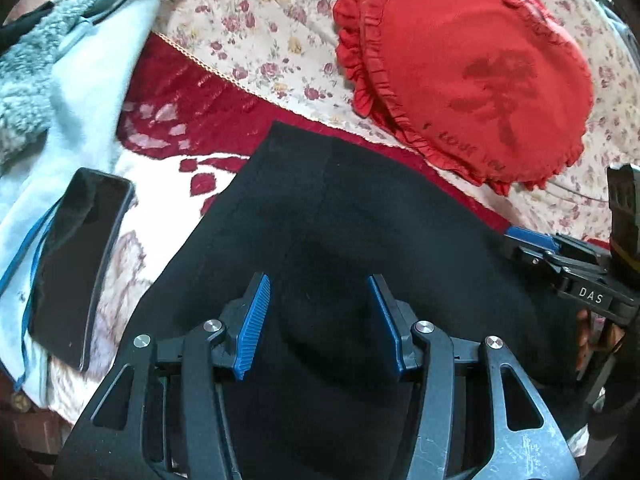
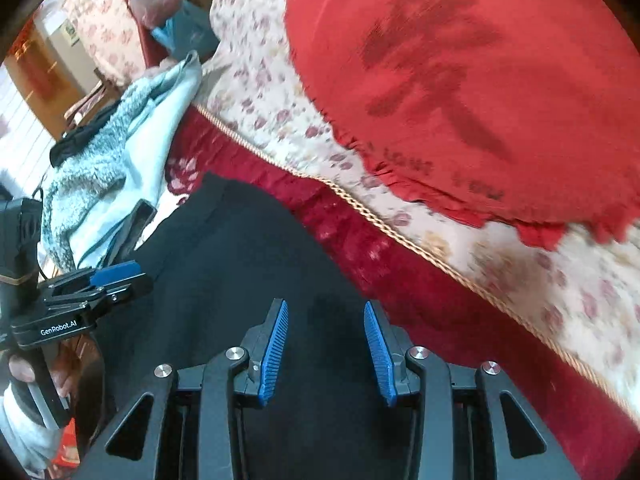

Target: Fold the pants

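We see the black pants lying flat on the bed, over a red and white blanket, just below the floral sheet; our left hand-held gripper hovers above them with its blue pads spread and nothing between them; our right hand-held gripper hangs over the same dark cloth, its pads likewise apart and bare; a red frilled cushion rests on the sheet beyond; a dark phone lies on pale blue fabric to the left.
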Demonstrator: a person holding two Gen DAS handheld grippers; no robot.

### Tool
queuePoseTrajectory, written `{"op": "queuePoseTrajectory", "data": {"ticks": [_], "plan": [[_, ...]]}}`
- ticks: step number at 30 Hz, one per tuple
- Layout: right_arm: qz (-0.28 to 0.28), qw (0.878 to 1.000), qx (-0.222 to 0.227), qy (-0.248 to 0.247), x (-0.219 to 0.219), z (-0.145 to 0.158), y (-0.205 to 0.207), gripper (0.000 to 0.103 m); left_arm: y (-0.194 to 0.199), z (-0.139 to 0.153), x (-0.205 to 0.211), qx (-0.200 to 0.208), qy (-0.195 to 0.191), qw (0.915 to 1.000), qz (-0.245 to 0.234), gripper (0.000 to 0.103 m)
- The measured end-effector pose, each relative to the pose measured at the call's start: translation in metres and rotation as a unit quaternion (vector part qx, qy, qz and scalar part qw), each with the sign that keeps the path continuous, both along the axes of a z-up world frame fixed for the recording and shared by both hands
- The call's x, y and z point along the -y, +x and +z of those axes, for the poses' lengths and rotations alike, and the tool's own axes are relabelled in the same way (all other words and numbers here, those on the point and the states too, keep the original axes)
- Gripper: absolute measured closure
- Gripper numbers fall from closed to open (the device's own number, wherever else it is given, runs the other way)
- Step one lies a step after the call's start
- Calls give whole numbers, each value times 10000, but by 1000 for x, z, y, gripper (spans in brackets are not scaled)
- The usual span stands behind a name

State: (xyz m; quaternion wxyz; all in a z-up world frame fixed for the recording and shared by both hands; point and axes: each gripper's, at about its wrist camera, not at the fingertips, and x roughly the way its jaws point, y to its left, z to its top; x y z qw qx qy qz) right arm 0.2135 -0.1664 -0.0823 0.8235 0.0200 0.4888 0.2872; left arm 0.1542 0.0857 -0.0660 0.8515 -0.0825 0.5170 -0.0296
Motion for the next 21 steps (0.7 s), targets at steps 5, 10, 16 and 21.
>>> {"op": "queuePoseTrajectory", "data": {"ticks": [5, 10, 16, 21], "plan": [[516, 9985, -51, -187, -21, -17, 19, 62, 11, -11, 4, -66, 110, 9999, -39, 52], [708, 9972, 66, -221, -32, -19, 21, 76, 20, -15, 5, -75, 231, 9997, 14, 50], [627, 9962, 593, 80, -35, 17, -10, 94, 8, -3, -10, 37, -195, 9998, 40, 50], [895, 9891, 1125, 310, -50, 65, -65, 95, -37, 25, -50, 521, -881, 9944, 275, 50]]}}
